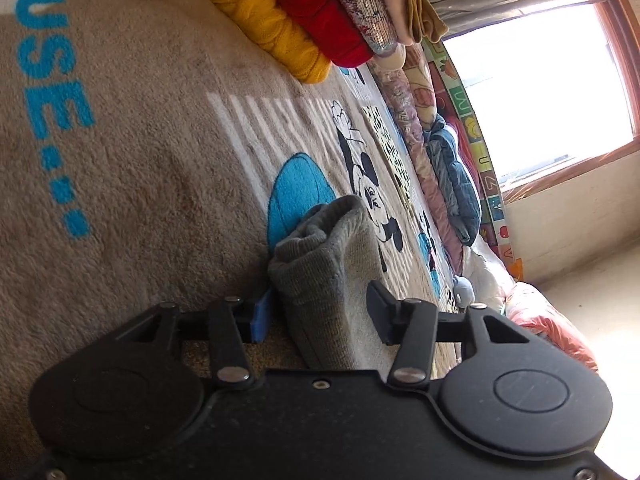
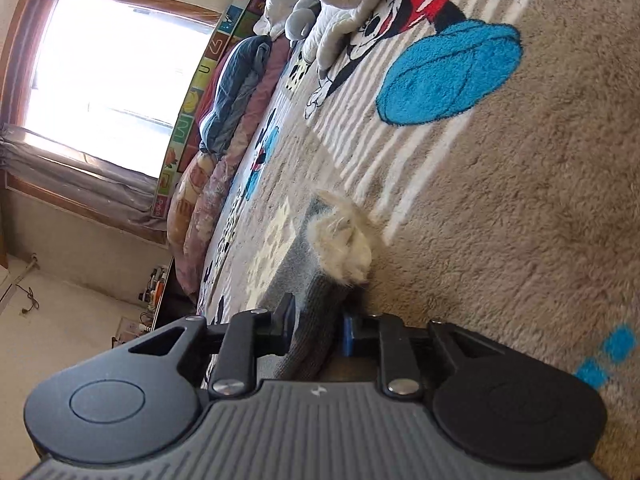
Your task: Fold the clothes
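Note:
A grey knit garment [image 1: 324, 276] lies on the beige Mickey Mouse rug [image 1: 140, 160]. In the left wrist view my left gripper [image 1: 320, 312] straddles its bunched, ribbed end, and the jaws stand apart around the thick fabric. In the right wrist view my right gripper [image 2: 316, 328] is shut on a narrower part of the same grey garment [image 2: 316, 308], which carries a cream fur trim [image 2: 344, 240] just beyond the fingers. Both grippers are low, close to the rug.
A stack of folded clothes, yellow [image 1: 264, 20], red and sequinned, lies at the rug's far side. Rolled bedding and a blue garment [image 1: 452, 176] line the wall under a bright window [image 1: 532, 88]. White plush toys [image 2: 340, 4] lie on the rug [image 2: 500, 200].

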`<state>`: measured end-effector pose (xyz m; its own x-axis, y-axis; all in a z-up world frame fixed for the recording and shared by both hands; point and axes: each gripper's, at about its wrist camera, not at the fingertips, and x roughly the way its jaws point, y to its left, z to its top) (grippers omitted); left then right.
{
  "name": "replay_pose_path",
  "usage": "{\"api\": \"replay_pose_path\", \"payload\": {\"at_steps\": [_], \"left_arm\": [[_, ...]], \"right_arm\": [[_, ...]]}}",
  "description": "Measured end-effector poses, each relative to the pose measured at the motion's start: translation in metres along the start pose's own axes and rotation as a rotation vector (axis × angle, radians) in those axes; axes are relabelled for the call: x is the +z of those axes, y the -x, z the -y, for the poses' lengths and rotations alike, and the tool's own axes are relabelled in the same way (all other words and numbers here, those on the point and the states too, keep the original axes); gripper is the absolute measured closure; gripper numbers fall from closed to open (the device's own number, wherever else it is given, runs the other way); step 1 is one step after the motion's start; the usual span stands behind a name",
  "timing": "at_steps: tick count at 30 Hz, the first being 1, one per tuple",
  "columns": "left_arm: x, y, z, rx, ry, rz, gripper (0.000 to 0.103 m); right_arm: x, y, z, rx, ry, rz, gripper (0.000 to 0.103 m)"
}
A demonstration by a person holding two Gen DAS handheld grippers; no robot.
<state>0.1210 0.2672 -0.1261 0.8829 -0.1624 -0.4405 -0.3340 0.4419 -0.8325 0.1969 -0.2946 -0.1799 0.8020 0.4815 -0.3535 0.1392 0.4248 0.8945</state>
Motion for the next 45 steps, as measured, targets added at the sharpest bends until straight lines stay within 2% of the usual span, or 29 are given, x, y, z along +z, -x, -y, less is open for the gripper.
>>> {"api": "replay_pose_path", "payload": {"at_steps": [6, 7, 8, 9, 11, 15, 19, 22, 28, 32, 35, 40, 45], "left_arm": [[-0.007, -0.004, 0.007, 0.036, -0.045, 0.052, 0.055], [-0.008, -0.004, 0.008, 0.042, -0.052, 0.061, 0.059], [-0.009, -0.005, 0.009, 0.048, -0.06, 0.069, 0.071], [-0.01, -0.006, 0.011, 0.054, -0.067, 0.078, 0.076], [-0.012, -0.007, 0.013, 0.065, -0.082, 0.095, 0.078], [-0.021, 0.005, 0.049, 0.067, -0.204, 0.163, 0.081], [-0.047, 0.022, 0.105, 0.089, -0.425, 0.262, 0.081], [-0.073, 0.028, 0.14, 0.111, -0.556, 0.305, 0.082], [-0.123, 0.023, 0.192, 0.131, -0.766, 0.339, 0.082], [-0.149, 0.017, 0.216, 0.145, -0.873, 0.358, 0.083], [-0.15, 0.012, 0.226, 0.141, -0.869, 0.341, 0.083], [-0.165, 0.012, 0.249, 0.095, -0.895, 0.317, 0.084], [-0.206, 0.006, 0.27, 0.057, -0.973, 0.301, 0.084]], "right_arm": [[0.006, 0.0, 0.005, 0.057, 0.049, -0.059, 0.075], [0.007, 0.0, 0.008, 0.073, 0.055, -0.066, 0.076], [0.007, 0.001, 0.01, 0.09, 0.062, -0.073, 0.078], [0.007, 0.002, 0.013, 0.111, 0.061, -0.072, 0.081], [0.008, 0.003, 0.019, 0.153, 0.047, -0.064, 0.082], [0.011, 0.007, 0.025, 0.214, 0.001, -0.055, 0.081], [0.016, 0.009, 0.026, 0.236, -0.025, -0.056, 0.081], [0.02, 0.011, 0.028, 0.253, -0.059, -0.059, 0.079], [0.026, 0.021, 0.024, 0.245, -0.091, -0.058, 0.064], [0.03, 0.032, 0.021, 0.187, -0.056, -0.032, 0.062], [0.034, 0.052, 0.01, 0.104, 0.062, 0.043, 0.058], [0.04, 0.061, 0.008, 0.128, 0.082, 0.07, 0.055], [0.043, 0.058, 0.013, 0.154, 0.04, 0.052, 0.055]]}}
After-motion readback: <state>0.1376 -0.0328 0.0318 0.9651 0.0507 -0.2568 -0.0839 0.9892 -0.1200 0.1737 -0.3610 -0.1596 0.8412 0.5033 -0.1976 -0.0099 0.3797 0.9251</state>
